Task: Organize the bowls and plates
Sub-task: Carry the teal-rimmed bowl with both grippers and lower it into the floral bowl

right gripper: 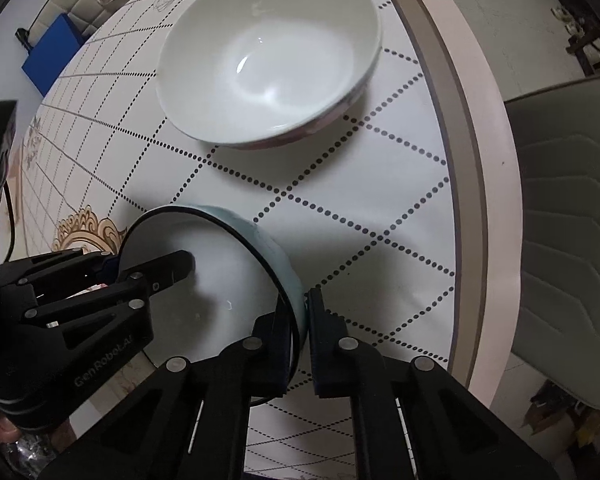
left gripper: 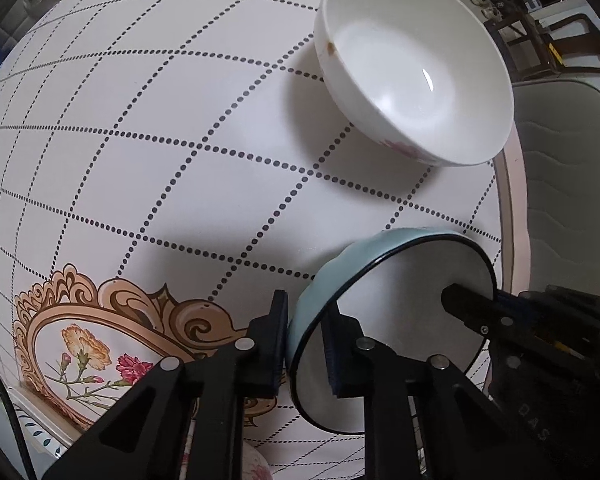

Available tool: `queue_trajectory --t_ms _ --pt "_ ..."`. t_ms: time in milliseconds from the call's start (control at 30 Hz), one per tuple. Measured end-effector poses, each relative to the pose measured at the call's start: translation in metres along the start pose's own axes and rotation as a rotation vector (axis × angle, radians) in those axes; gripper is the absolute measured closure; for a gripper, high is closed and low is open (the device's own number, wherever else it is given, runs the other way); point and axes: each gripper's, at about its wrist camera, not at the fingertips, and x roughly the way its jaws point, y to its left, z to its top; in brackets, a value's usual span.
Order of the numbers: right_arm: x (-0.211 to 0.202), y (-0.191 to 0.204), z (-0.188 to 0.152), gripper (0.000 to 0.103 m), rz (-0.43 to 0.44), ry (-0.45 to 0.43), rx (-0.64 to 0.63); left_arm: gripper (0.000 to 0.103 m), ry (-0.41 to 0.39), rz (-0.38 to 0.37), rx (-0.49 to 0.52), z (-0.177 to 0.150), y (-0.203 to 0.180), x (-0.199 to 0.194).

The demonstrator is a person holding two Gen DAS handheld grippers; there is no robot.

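A pale blue bowl (left gripper: 400,312) with a black rim and a white inside sits low in both wrist views, near the table's edge. My left gripper (left gripper: 306,344) is shut on its left rim, one pad outside the wall and one inside. My right gripper (right gripper: 302,340) is shut on the opposite rim of the same blue bowl (right gripper: 228,280). Each view shows the other gripper across the bowl: the right gripper (left gripper: 488,300) and the left gripper (right gripper: 148,262). A larger white bowl (left gripper: 412,88) with a pink flower print stands upright and empty farther back, the same white bowl (right gripper: 268,56).
The round table (right gripper: 472,184) carries a white cloth with a dotted grid and a gold-framed flower motif (left gripper: 88,352). A grey padded chair (right gripper: 572,240) stands just past the table's edge. A blue box (right gripper: 50,56) lies on the floor beyond the far side.
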Motion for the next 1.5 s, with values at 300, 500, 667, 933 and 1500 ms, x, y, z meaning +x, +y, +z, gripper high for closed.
queue_trajectory --t_ms 300,500,667,933,1500 --pt "-0.013 0.01 -0.007 0.095 0.02 -0.018 -0.006 0.09 -0.054 0.018 0.012 -0.009 0.003 -0.027" --pt "-0.037 0.031 -0.014 0.095 0.035 -0.044 -0.037 0.09 -0.098 0.018 0.017 -0.029 0.013 -0.061" --pt "-0.058 0.056 -0.02 0.095 0.042 -0.057 -0.077 0.09 -0.132 0.026 0.004 -0.056 0.043 -0.084" --pt "-0.067 0.122 -0.068 0.095 0.045 -0.041 -0.148 0.09 -0.152 0.026 -0.057 -0.11 0.079 -0.109" --pt "0.012 0.196 -0.123 0.095 -0.012 0.076 -0.208 0.088 -0.046 0.035 -0.155 -0.188 0.142 -0.055"
